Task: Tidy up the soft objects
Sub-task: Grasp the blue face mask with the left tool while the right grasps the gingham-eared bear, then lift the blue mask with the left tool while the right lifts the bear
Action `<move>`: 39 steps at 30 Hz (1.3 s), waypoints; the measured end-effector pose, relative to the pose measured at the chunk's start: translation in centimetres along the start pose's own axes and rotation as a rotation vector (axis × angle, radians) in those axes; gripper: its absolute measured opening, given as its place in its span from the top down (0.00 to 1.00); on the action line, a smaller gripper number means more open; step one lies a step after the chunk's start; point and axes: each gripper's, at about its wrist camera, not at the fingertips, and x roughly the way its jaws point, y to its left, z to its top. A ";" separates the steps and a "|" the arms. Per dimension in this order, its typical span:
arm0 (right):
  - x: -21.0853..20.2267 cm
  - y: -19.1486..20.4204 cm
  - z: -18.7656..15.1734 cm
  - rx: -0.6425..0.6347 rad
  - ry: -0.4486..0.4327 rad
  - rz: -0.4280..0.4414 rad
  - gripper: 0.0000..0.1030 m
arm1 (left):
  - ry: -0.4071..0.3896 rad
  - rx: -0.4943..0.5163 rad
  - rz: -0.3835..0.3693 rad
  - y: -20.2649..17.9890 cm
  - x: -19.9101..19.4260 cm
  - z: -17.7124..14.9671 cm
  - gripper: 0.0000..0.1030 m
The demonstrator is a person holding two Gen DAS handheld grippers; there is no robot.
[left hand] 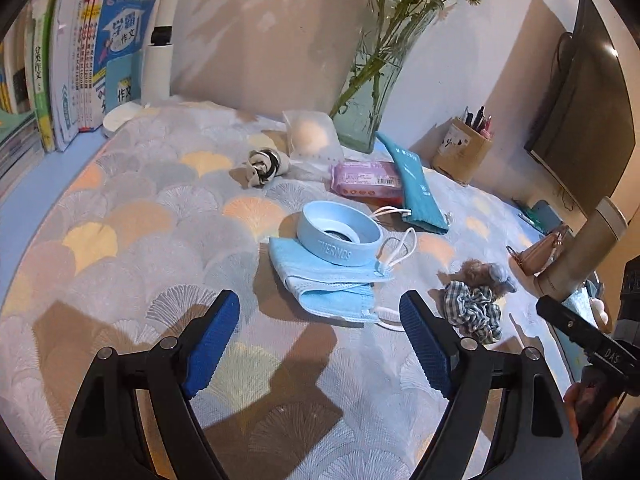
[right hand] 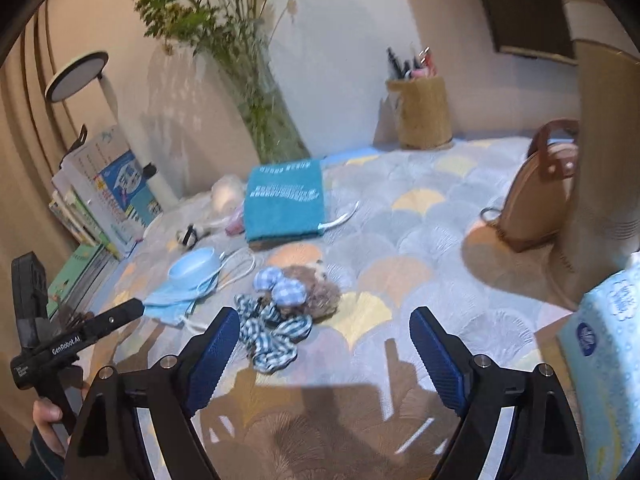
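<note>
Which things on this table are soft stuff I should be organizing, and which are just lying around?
Soft, for organizing: face masks, checked scrunchie, fuzzy brown scrunchie, black-and-white scrunchie, teal pouch.

Lying about: blue Thermos ring, vase, pen holder, books, wipes pack.

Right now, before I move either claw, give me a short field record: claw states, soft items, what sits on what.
left claw: open, holding nothing
right claw: open, holding nothing
face masks: blue stack on the patterned cloth
Thermos ring: resting on the face masks
checked scrunchie: just ahead of the right claw
fuzzy brown scrunchie: touching the checked scrunchie
teal pouch: farther back, by the glass vase
</note>
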 end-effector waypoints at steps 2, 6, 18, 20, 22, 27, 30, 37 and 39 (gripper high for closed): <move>0.5 0.5 0.0 -0.023 0.018 -0.010 0.16 | 0.005 0.000 -0.001 0.0 0.1 0.0 0.21; 1.4 2.3 -0.1 -0.097 0.068 -0.038 0.16 | 0.045 -0.073 -0.095 0.6 0.1 0.9 0.21; 7.0 4.3 0.6 0.003 0.202 -0.091 0.16 | 0.141 -0.076 0.017 2.1 4.7 2.6 0.43; 7.3 4.1 1.0 0.020 0.190 -0.085 0.18 | 0.156 -0.061 -0.023 1.5 5.1 2.7 0.59; 7.7 4.1 1.3 0.019 0.180 -0.077 0.34 | 0.158 -0.025 0.018 0.7 5.6 2.7 0.61; 8.0 5.2 1.3 -0.044 0.162 -0.098 0.65 | 0.133 0.040 0.042 -0.8 5.1 2.5 0.87; 6.9 5.2 1.3 -0.050 0.113 -0.075 0.66 | 0.126 -0.003 -0.013 -0.5 3.8 2.4 0.89; 4.7 3.9 1.3 0.005 0.020 0.039 0.66 | 0.046 -0.008 -0.110 -1.6 -1.7 3.1 0.91; 4.4 3.5 1.4 0.029 0.013 0.050 0.66 | 0.030 0.006 -0.117 -2.2 -2.9 3.3 0.91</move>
